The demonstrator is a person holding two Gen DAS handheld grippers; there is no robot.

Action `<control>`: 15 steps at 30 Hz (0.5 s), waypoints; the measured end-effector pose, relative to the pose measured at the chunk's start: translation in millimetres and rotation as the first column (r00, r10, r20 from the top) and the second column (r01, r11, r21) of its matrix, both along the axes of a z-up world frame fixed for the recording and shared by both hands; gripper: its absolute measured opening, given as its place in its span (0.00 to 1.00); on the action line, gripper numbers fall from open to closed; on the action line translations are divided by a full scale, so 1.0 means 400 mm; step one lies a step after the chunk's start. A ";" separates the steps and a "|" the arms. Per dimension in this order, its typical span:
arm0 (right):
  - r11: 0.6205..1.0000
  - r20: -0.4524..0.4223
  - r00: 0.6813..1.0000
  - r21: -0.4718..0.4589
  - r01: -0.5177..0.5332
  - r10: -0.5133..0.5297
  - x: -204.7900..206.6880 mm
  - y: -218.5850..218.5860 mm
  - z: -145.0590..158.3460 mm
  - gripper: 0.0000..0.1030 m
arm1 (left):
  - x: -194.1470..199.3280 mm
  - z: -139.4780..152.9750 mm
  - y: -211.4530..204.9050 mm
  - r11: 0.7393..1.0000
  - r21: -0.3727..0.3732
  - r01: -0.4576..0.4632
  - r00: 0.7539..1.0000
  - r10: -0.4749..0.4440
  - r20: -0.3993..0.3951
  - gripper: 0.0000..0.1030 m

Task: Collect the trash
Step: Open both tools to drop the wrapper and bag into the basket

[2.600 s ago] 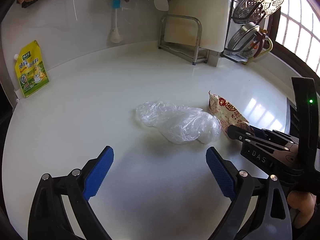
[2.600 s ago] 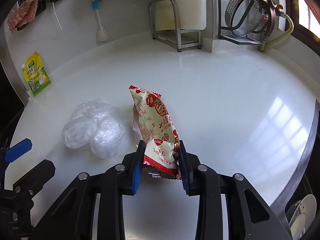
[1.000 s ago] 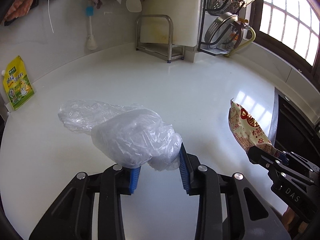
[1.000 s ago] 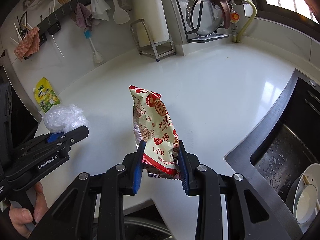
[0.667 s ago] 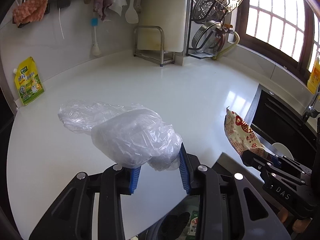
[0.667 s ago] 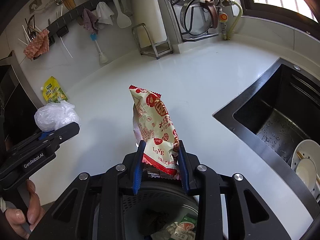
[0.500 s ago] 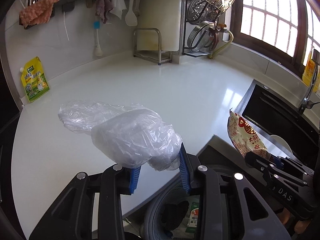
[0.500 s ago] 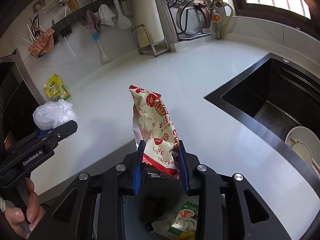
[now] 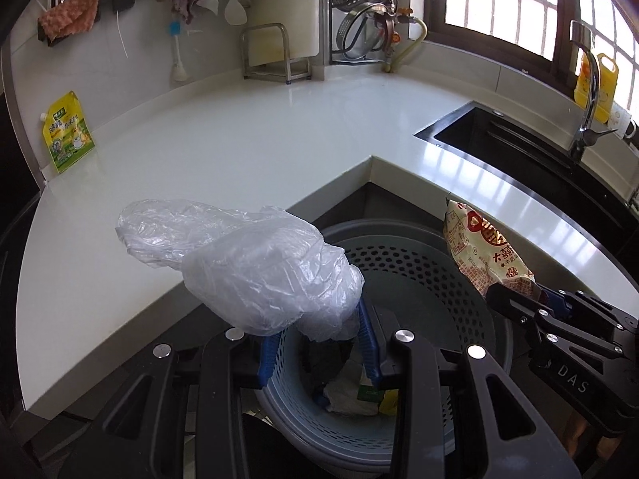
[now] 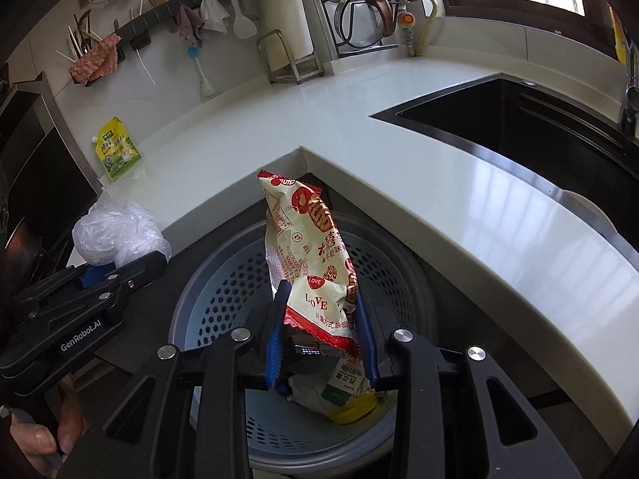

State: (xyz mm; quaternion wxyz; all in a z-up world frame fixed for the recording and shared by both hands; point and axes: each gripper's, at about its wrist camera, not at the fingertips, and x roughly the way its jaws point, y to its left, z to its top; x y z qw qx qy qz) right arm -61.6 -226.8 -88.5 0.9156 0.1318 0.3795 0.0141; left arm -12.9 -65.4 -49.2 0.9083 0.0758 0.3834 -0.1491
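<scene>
My left gripper (image 9: 317, 343) is shut on a crumpled clear plastic bag (image 9: 247, 267), held in the air over a round grey perforated trash bin (image 9: 423, 275). My right gripper (image 10: 319, 335) is shut on a red and cream snack wrapper (image 10: 307, 255), which stands upright above the same trash bin (image 10: 223, 291). In the left wrist view the snack wrapper (image 9: 479, 251) and the right gripper (image 9: 515, 299) hang at the right, above the bin's rim. The right wrist view has the plastic bag (image 10: 116, 235) and left gripper (image 10: 104, 271) at the left. Paper and packaging lie in the bin's bottom (image 10: 339, 391).
The bin stands in the inner corner of a white L-shaped counter (image 9: 223, 147). A black sink (image 10: 519, 119) with a tap (image 9: 587, 92) lies to the right. A yellow pouch (image 9: 66, 131), a steel stand (image 9: 275, 56) and a dish rack (image 9: 371, 24) line the back wall.
Both grippers have drawn back from above the counter, past its edge, and now hang over the trash bin. The bag and the wrapper are still gripped as before.
</scene>
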 end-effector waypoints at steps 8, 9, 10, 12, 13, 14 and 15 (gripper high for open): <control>1.000 -0.014 1.000 0.006 -0.013 0.013 -0.042 -0.008 -0.017 0.30 | -0.044 -0.047 -0.021 1.000 -0.003 0.004 0.999 -0.005 -0.047 0.33; 1.000 -0.017 1.000 0.008 -0.014 0.014 -0.044 -0.008 -0.018 0.30 | -0.046 -0.052 -0.022 1.000 -0.003 0.001 0.999 -0.001 -0.054 0.33; 1.000 -0.019 1.000 0.009 -0.016 0.016 -0.044 -0.008 -0.019 0.30 | -0.045 -0.055 -0.021 1.000 -0.005 -0.003 0.998 0.003 -0.060 0.34; 1.000 -0.021 1.000 0.009 -0.022 0.022 -0.047 -0.009 -0.021 0.30 | -0.047 -0.058 -0.020 1.000 -0.008 -0.011 0.998 0.011 -0.065 0.34; 1.000 -0.022 0.999 0.010 -0.024 0.024 -0.048 -0.010 -0.022 0.30 | -0.048 -0.058 -0.020 1.000 -0.008 -0.015 0.998 0.014 -0.065 0.35; 1.000 -0.022 0.999 0.012 -0.024 0.024 -0.049 -0.012 -0.022 0.30 | -0.049 -0.057 -0.019 1.000 -0.010 -0.018 0.998 0.017 -0.065 0.36; 1.000 -0.022 0.999 0.014 -0.023 0.024 -0.050 -0.013 -0.022 0.31 | -0.048 -0.054 -0.018 1.000 -0.014 -0.023 0.998 0.022 -0.063 0.36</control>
